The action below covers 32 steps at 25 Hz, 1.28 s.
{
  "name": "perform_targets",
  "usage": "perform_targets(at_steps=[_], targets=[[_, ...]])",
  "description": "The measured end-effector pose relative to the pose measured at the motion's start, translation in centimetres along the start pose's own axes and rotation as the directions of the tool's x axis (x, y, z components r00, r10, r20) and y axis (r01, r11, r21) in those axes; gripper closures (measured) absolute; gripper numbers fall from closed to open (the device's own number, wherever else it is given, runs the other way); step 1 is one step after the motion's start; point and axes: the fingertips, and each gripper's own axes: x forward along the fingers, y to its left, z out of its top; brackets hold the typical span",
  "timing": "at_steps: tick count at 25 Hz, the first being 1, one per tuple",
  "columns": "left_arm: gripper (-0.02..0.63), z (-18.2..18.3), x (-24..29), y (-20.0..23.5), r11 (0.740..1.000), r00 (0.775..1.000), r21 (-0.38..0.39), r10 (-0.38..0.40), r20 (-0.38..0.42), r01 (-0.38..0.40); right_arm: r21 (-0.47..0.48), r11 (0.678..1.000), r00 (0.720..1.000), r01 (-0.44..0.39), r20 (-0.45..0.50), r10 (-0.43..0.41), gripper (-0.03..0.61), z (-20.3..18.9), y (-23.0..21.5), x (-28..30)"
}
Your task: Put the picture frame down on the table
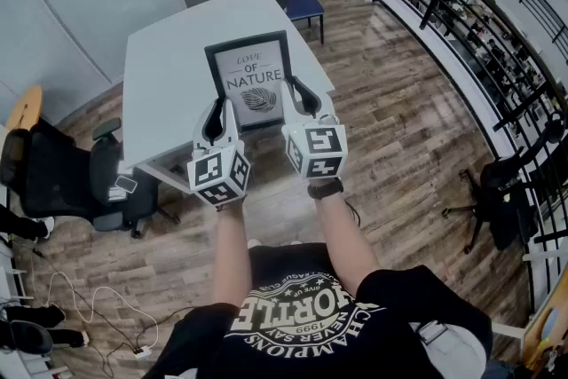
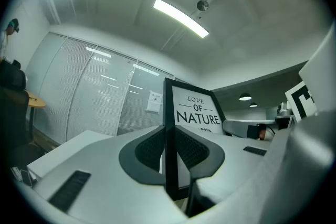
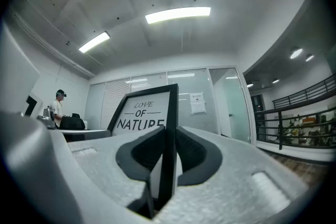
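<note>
Head view: the picture frame [image 1: 248, 80] lies over the desk [image 1: 169, 75], with the left gripper [image 1: 216, 115] at its 7 o'clock and the right gripper [image 1: 300, 98] at 5.

Left gripper view: fingers [image 2: 147, 152] pinch the frame's edge.

Right gripper view: the same pinch. Best lower both sides level, then release together.

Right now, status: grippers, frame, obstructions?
Left hand-held gripper, right hand-held gripper: both shut on black rectangular picture frame. Frame over white table, contact unclear. No obstruction seen.
</note>
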Motion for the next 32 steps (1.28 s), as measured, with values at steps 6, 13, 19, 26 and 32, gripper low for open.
perform_targets(at_steps=[6,13,19,26,32], targets=[[0.548,-0.2,-0.1,-0.3,1.000,1.000,-0.021,-0.009,-0.005,0.009,-0.009,1.000,1.000,0.001,0.005,-0.001,0.517,0.2,0.0,-0.4],[0.548,-2.2,1.1,0.5,0.998,0.999,-0.055,-0.010,-0.035,0.008,-0.013,1.000,1.000,0.010,-0.025,-0.010,0.515,-1.6,-0.5,0.6],[0.548,-4.3,5.9,2.8,0.997,0.999,-0.078,-0.015,-0.050,0.011,-0.013,1.000,0.999,0.023,-0.049,-0.024,0.515,-3.9,-1.8,5.3],[0.547,-1.8,15.1,9.8,0.998,0.999,-0.064,-0.019,-0.034,0.017,0.010,0.999,0.999,0.039,-0.034,-0.038,0.514,-3.7,-1.0,16.3],[0.548,-0.6,22.6,14.4,0.995,0.998,-0.090,-0.052,-0.026,0.049,-0.013,0.998,0.997,0.068,-0.030,-0.068,0.514,-2.9,-1.1,24.8]])
